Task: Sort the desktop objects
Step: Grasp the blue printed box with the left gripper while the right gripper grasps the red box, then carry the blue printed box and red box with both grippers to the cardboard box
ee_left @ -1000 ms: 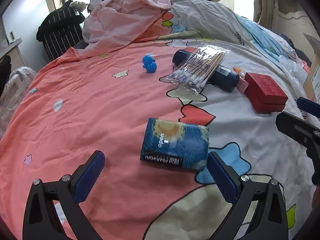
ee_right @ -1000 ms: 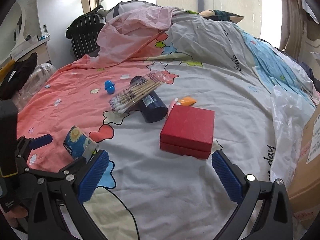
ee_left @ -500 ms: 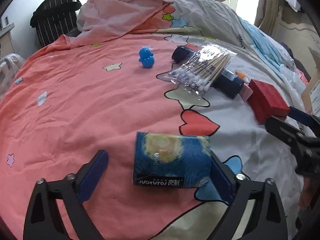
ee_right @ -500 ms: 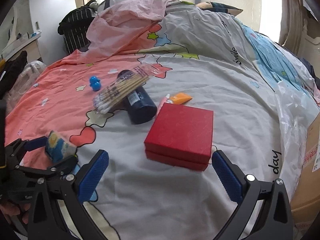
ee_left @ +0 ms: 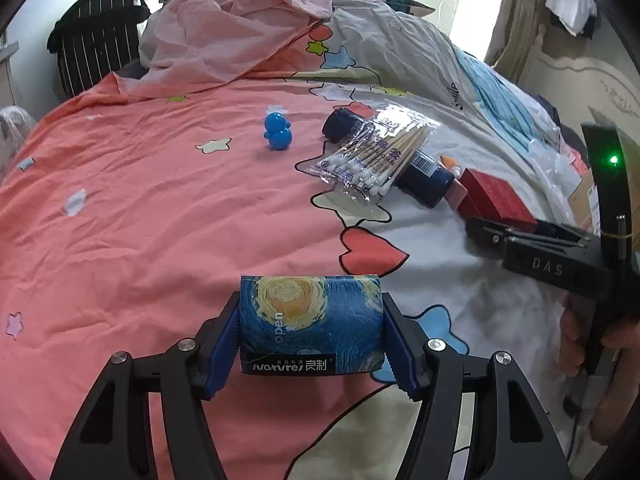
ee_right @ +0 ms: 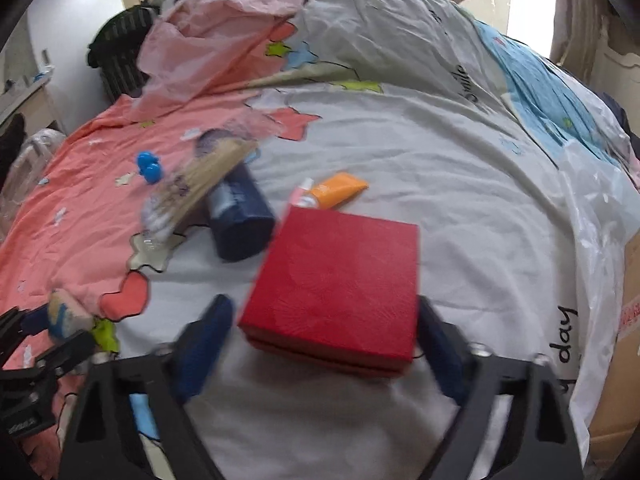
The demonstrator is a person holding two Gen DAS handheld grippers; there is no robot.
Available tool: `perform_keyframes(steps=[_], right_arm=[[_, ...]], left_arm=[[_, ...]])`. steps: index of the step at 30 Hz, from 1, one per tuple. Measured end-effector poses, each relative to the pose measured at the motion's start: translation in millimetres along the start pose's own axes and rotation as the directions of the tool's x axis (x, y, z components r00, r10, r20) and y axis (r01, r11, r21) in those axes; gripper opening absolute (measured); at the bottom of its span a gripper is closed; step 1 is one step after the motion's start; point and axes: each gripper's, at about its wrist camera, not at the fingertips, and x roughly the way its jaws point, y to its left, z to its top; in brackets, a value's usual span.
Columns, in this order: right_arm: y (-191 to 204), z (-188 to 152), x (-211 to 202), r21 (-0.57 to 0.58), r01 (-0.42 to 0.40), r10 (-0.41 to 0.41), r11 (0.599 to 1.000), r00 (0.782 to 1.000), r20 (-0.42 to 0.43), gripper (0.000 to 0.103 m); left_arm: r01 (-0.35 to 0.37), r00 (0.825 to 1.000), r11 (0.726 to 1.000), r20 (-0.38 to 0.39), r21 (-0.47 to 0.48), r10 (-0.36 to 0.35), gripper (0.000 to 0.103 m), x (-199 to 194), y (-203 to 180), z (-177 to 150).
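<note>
My left gripper (ee_left: 311, 344) is shut on a blue starry-print tissue pack (ee_left: 310, 320), both blue pads pressed on its sides, low over the bed. My right gripper (ee_right: 324, 340) is open, its pads either side of a red box (ee_right: 336, 292) on the white part of the quilt; the left pad stands clear of the box and the right pad is close by its edge. The view is blurred. The red box also shows in the left wrist view (ee_left: 498, 200), with the right gripper (ee_left: 520, 240) at it.
A blue duck toy (ee_left: 277, 133), a bag of cotton swabs (ee_left: 372, 160) lying over a dark blue bottle (ee_left: 424, 176), and an orange tube (ee_right: 338, 190) lie on the bed. Crumpled pink bedding (ee_left: 240, 36) is piled behind. A cardboard box (ee_right: 624, 340) stands at the right.
My left gripper moved forward around the tissue pack and shut on it. My right gripper moved forward until the red box lay between its pads.
</note>
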Motion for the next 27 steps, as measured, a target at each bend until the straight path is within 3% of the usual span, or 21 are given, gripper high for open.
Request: perform_keyframes(steps=[6,27], right_arm=[[-5.3,-2.3,-14.5,0.030,-0.048,0.047,0.998,0.999,0.009,0.071],[14.8,-44.8,-85.6,-0.059,-0.041,0.047,0.997,0.995,0.090,0.069]], left_arm=[[-0.026,1.000,0.999,0.003,0.044,0.026,0.066,-3.6,-5.5,-4.0],[-0.008,1.000,0.997,0.029,0.072,0.006,0.066,-27.1,-31.4,-14.8]])
